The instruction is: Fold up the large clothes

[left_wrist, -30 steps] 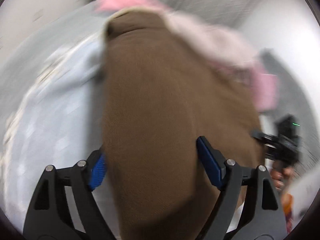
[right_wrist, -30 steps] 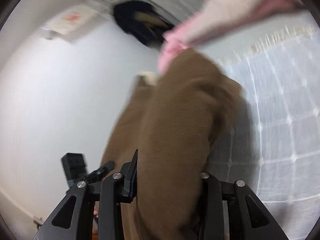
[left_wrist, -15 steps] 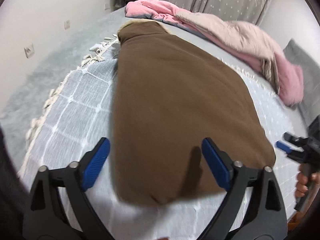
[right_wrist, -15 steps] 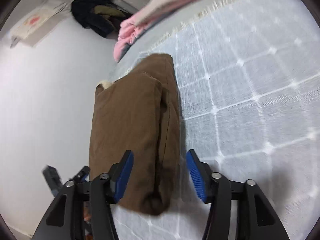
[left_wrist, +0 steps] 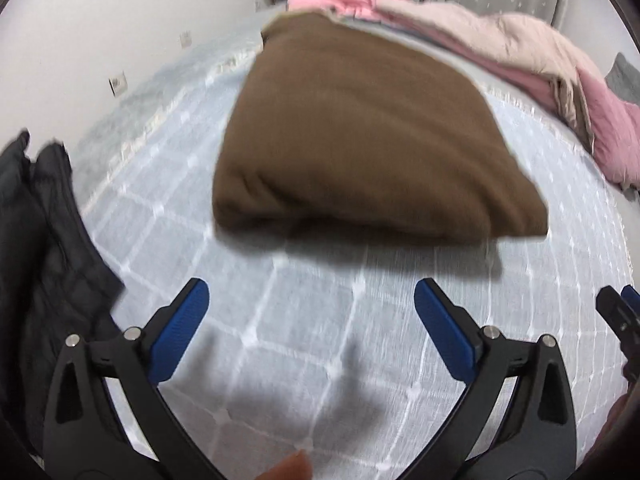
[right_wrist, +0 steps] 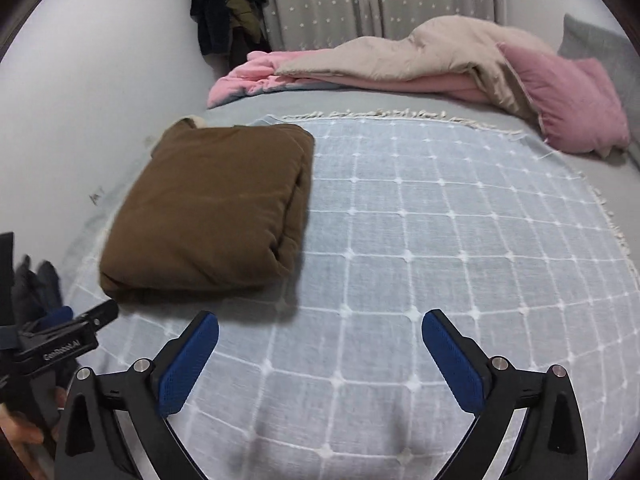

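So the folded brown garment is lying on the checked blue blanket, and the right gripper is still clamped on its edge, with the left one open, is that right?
Not quite. The right gripper is open too, holding nothing; the right wrist view shows its blue pads spread wide over bare blanket. The folded brown garment does lie on the checked blue blanket, and the left gripper is open.

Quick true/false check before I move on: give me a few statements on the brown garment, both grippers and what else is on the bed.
1. The brown garment lies folded on the checked blanket. True.
2. The left gripper is clamped on the garment. False: its fingers are spread, holding nothing.
3. The right gripper is open over bare blanket. True.
4. The pink quilt covers the brown garment. False: it lies bunched beyond it, near the headboard.
5. A dark jacket lies at the left gripper's left. True.
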Available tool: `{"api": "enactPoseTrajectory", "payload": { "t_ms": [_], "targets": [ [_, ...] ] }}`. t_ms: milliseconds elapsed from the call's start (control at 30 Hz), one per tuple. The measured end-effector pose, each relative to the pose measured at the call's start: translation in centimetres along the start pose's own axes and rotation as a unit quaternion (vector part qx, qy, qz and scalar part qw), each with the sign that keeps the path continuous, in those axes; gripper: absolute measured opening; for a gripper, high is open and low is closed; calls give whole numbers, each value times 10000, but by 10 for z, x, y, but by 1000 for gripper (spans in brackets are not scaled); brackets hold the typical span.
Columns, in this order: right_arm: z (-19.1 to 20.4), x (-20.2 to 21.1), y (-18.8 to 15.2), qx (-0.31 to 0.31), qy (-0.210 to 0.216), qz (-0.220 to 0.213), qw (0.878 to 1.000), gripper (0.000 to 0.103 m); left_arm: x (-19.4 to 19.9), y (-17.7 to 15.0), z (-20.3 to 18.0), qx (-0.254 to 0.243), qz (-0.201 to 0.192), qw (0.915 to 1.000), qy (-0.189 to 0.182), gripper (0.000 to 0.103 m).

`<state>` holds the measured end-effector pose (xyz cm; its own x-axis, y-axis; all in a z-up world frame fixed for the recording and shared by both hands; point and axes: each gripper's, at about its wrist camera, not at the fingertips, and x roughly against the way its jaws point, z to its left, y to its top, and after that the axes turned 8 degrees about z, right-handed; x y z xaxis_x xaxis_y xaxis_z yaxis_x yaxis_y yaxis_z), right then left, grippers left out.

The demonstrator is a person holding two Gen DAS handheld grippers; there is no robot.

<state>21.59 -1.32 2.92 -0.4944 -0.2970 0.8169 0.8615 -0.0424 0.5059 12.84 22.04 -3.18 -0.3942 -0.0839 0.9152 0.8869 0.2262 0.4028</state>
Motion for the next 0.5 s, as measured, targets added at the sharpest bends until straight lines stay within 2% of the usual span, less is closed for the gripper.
{"api": "enactPoseTrajectory", "payload": {
  "t_ms": [67,100,367,500],
  "targets": [
    [6,-14,-1,84,-285,245,9993,102,-4,-5,-2,-107,91,9999,-68,102],
    [7,-13,-2,98,-293,257,9992,102,-3,-8,-3,-128,69,9999,-7,102],
    [16,-16,-14,120,-197,121,9997,102,3,-22,-5,-213,72,9997,-99,102],
    [24,-22,-18,232,-70,258,9994,102,8,-25,-9,-278,-22,9996,-56,102]
  ]
}}
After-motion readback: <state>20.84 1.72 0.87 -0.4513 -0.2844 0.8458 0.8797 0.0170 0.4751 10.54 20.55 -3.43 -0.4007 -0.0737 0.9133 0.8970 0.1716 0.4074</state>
